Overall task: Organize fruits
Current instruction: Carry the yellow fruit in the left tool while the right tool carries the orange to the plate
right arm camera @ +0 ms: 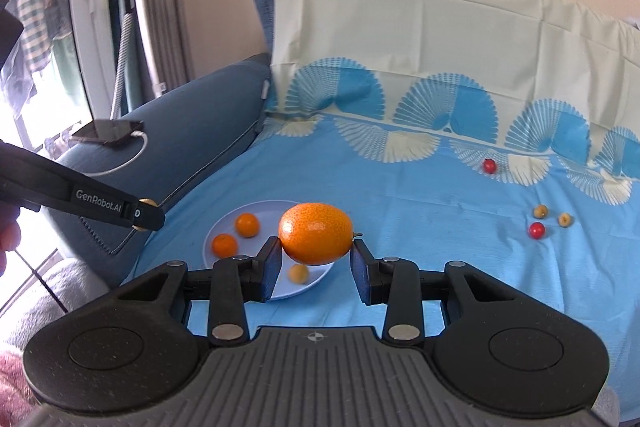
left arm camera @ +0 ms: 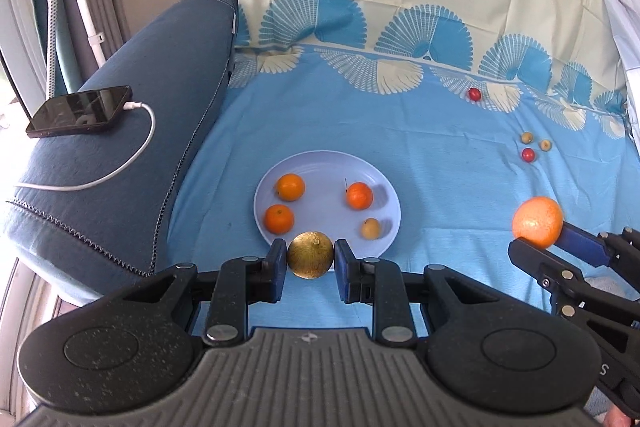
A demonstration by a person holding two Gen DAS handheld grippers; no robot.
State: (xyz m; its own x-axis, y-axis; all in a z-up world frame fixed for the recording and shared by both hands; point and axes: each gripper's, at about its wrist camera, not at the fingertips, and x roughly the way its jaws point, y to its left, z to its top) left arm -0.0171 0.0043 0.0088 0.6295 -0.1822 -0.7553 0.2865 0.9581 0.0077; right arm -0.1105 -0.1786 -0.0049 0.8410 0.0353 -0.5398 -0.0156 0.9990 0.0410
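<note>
My left gripper (left arm camera: 310,255) is shut on a round golden-brown fruit (left arm camera: 310,261), held just above the near rim of a pale blue plate (left arm camera: 324,167). On the plate lie three oranges (left arm camera: 290,187) and one small yellow fruit (left arm camera: 371,228). My right gripper (right arm camera: 316,251) is shut on a large orange (right arm camera: 316,231), in the air to the right of the plate (right arm camera: 209,247). The left wrist view shows that right gripper (left arm camera: 540,235) with its orange (left arm camera: 538,221) at the right edge. Two small red fruits (left arm camera: 474,94) and two small yellowish ones (left arm camera: 526,137) lie loose on the blue sheet.
A blue sheet (left arm camera: 400,131) with a fan pattern covers the sofa seat and runs up its back. On the dark blue armrest (left arm camera: 120,187) to the left lies a phone (left arm camera: 80,111) on a white charging cable. A curtain and a stand are behind the armrest.
</note>
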